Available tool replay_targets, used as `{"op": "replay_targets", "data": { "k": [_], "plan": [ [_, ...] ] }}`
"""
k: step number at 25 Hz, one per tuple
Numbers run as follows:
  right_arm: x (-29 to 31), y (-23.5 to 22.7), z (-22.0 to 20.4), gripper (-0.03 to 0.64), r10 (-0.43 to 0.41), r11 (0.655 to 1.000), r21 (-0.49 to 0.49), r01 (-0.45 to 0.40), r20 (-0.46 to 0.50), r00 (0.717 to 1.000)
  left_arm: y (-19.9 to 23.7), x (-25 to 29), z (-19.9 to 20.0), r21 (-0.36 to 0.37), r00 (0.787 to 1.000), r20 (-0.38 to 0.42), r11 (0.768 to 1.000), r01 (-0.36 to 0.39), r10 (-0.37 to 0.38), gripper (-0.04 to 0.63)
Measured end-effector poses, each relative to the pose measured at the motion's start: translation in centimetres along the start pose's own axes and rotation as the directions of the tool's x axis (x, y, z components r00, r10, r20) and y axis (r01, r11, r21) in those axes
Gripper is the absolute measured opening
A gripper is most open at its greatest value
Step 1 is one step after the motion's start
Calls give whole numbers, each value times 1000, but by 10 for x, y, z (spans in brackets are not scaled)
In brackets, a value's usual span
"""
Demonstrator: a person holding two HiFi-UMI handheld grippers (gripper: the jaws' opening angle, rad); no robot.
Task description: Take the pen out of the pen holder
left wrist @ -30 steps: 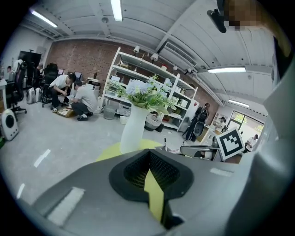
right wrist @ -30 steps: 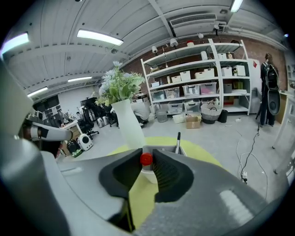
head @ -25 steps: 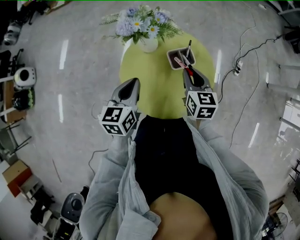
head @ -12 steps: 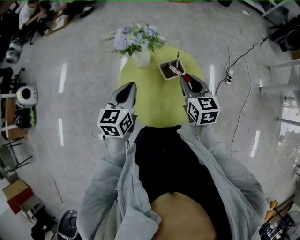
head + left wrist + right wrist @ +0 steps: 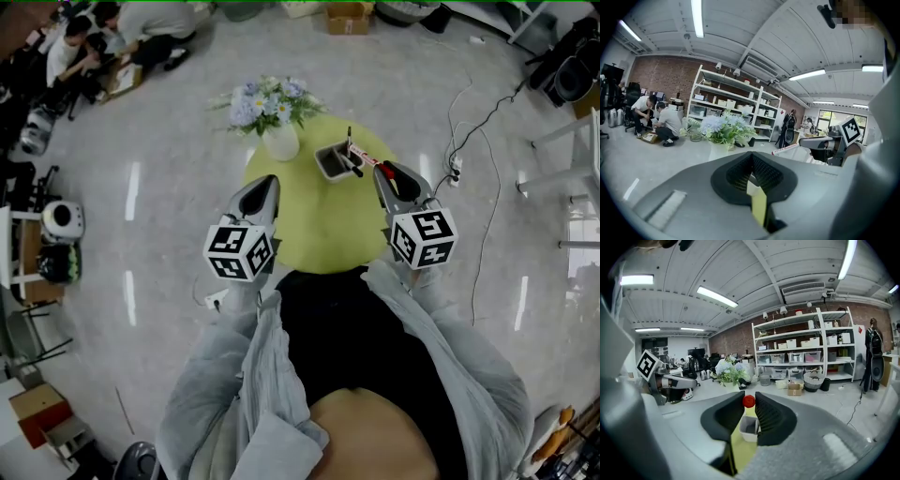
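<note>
Right tongs (image 5: 749, 404) pinch a slim red-capped pen (image 5: 363, 157); left tongs (image 5: 751, 158) closed (ribbed black pads (image 5: 766, 171) touching).

Round yellow-green table (image 5: 309, 220); white vase of blue-and-white flowers (image 5: 280, 142) at its 11 o'clock edge. Power strip (image 5: 456, 171) on grey floor (image 5: 169, 178), table's 2 o'clock. Cardboard box (image 5: 348, 17) at 12; crouching people (image 5: 141, 26) at 10.

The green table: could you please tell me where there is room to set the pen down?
Bare: the near half of the table, between the left gripper and right gripper, nearer than the flower vase and pen holder. Crowded: the far edge, where those two stand.
</note>
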State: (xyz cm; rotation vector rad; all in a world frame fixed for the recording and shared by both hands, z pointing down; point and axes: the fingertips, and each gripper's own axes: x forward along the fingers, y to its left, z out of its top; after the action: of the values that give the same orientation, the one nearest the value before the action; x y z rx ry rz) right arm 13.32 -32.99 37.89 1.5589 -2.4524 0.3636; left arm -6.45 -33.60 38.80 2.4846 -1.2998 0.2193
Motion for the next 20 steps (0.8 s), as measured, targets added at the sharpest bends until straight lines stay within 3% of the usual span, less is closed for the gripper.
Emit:
{"op": "replay_targets", "data": {
  "k": [20],
  "plan": [
    [-18, -12, -6, 71, -30, 1000, 8, 30, 29, 999, -27, 14, -4, 63, 997, -41, 995, 74, -72, 17]
  ]
}}
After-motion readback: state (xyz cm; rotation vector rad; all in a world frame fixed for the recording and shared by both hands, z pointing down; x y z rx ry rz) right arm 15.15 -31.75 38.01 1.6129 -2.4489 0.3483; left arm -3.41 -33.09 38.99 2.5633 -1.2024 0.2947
